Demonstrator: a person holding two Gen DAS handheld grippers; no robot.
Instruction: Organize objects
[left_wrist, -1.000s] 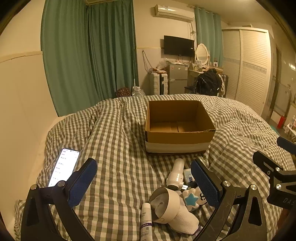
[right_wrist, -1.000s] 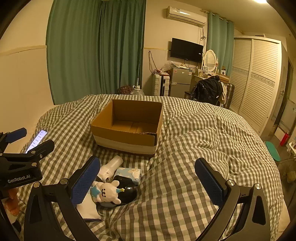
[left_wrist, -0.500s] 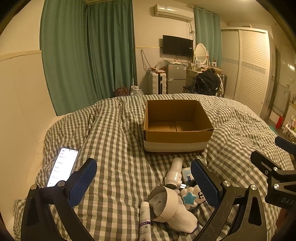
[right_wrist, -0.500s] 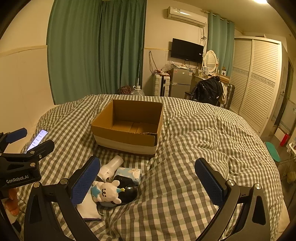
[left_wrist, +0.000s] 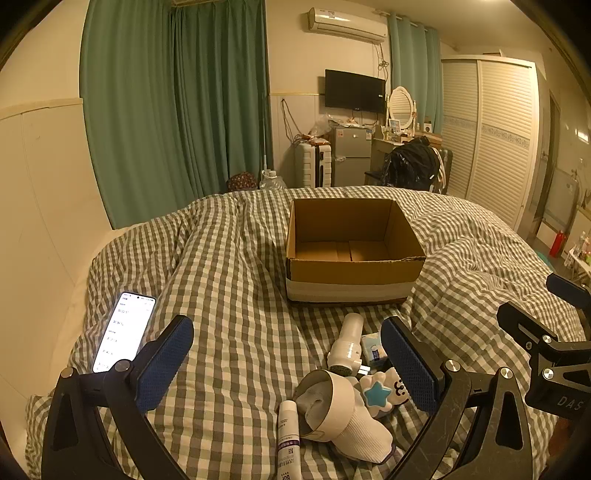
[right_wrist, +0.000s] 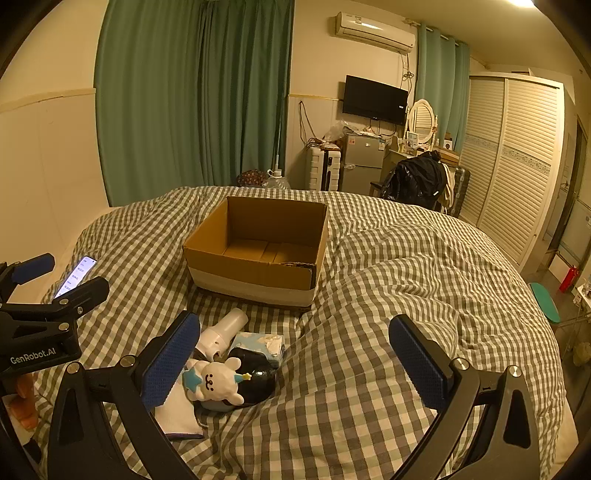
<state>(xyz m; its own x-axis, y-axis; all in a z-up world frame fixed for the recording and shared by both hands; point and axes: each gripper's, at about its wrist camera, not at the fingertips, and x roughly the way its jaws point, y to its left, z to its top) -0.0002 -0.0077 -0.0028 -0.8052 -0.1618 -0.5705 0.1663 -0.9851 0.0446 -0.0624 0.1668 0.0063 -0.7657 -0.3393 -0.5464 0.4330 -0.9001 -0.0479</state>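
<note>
A bedroom under warm light: green curtains (left_wrist: 173, 110), a wall TV (right_wrist: 375, 99) and a louvred wardrobe (left_wrist: 491, 144) behind a bed spread with a checked duvet (left_wrist: 229, 266). On the duvet I see an open cardboard box (left_wrist: 351, 251) sitting upright, nothing inside it.

My left gripper (left_wrist: 288, 365) hangs low over the near bed, jaws spread wide and holding nothing; the pile of small things lies between its fingers and toward the right one. My right gripper (right_wrist: 295, 358) sits level beside it, jaws equally wide apart and empty, mostly over bare duvet with the pile at its left finger.

The pile rests just in front of the box: a white hair dryer (left_wrist: 347, 345), a white sock (left_wrist: 354, 428), a star plush toy (right_wrist: 216, 382) and a tissue pack (right_wrist: 260, 341).

The left view alone shows a tube (left_wrist: 288, 439) lying beside the sock. The right view alone shows a black rounded object (right_wrist: 255, 380) under the plush, and a hand (right_wrist: 24, 402) at the left gripper's handle. A lit phone (left_wrist: 123, 330) lies face up, well apart at the left edge of the bed.
</note>
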